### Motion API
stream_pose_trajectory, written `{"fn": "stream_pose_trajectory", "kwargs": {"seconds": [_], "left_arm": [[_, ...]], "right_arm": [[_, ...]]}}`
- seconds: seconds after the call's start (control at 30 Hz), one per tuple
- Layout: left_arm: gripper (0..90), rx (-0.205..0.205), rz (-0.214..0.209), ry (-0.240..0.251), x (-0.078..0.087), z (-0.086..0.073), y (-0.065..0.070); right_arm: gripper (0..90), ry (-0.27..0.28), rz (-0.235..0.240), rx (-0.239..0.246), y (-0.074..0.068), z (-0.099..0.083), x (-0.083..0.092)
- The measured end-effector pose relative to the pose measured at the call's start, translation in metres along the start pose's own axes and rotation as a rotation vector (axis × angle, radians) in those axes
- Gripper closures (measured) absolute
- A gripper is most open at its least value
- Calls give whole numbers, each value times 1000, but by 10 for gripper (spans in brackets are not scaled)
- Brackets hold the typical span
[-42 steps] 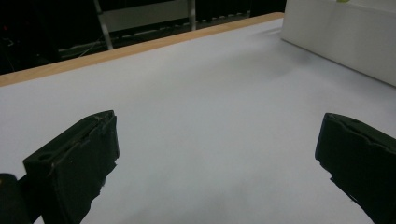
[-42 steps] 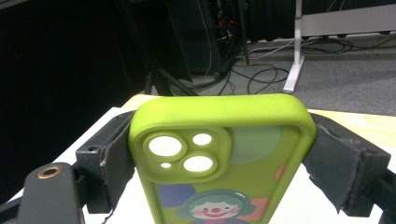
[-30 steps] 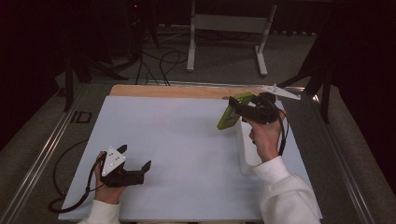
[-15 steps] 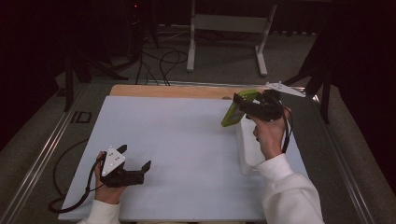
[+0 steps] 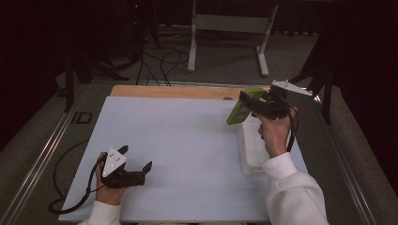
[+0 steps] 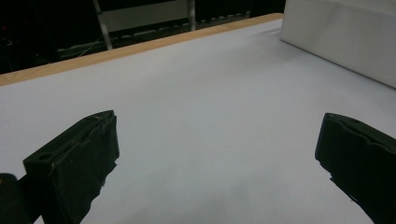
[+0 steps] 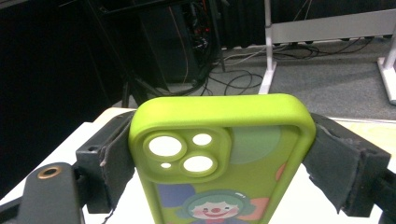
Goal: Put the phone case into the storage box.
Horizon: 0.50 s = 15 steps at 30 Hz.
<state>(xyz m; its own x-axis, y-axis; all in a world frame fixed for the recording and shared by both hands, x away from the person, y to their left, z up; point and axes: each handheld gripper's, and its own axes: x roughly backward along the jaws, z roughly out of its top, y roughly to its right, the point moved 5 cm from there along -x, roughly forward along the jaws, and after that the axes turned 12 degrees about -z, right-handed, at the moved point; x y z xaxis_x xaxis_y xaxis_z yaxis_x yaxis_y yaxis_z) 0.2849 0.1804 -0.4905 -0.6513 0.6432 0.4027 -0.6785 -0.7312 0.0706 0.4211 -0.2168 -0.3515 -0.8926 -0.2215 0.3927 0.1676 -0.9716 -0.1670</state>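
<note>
The right hand-held gripper [image 5: 245, 107] is raised above the far right part of the counter [image 5: 187, 140], its jaws closed on the two long sides of a lime-green phone case [image 5: 239, 106]. In the high view the case hangs tilted, its top end pointing toward the middle of the counter and off the surface, just above the far end of a white tray [image 5: 251, 147] that lies along the right edge. In the right gripper view the phone case [image 7: 219, 158] stands between the two padded jaws, which press its sides; its back faces the camera, with camera cut-outs at the upper left and a printed clown face lower down. The left hand-held gripper [image 5: 137, 165] rests low at the near left corner of the counter, held in the person's left hand [image 5: 110, 192], with its cable [image 5: 70, 187] looping off the left edge. Its jaws stand wide apart and hold nothing; in the left gripper view they frame bare white surface, with the side wall of the tray [image 6: 341, 37] at the upper right. The two grippers are well apart.
</note>
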Motion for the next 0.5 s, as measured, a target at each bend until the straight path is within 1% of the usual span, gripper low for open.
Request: {"fn": "stream_pose_trajectory", "kwargs": {"seconds": [0.5], "left_arm": [[1,-2,0,-3,-1,0,1]], "right_arm": [[158,5,-34,1,9,8,0]]}}
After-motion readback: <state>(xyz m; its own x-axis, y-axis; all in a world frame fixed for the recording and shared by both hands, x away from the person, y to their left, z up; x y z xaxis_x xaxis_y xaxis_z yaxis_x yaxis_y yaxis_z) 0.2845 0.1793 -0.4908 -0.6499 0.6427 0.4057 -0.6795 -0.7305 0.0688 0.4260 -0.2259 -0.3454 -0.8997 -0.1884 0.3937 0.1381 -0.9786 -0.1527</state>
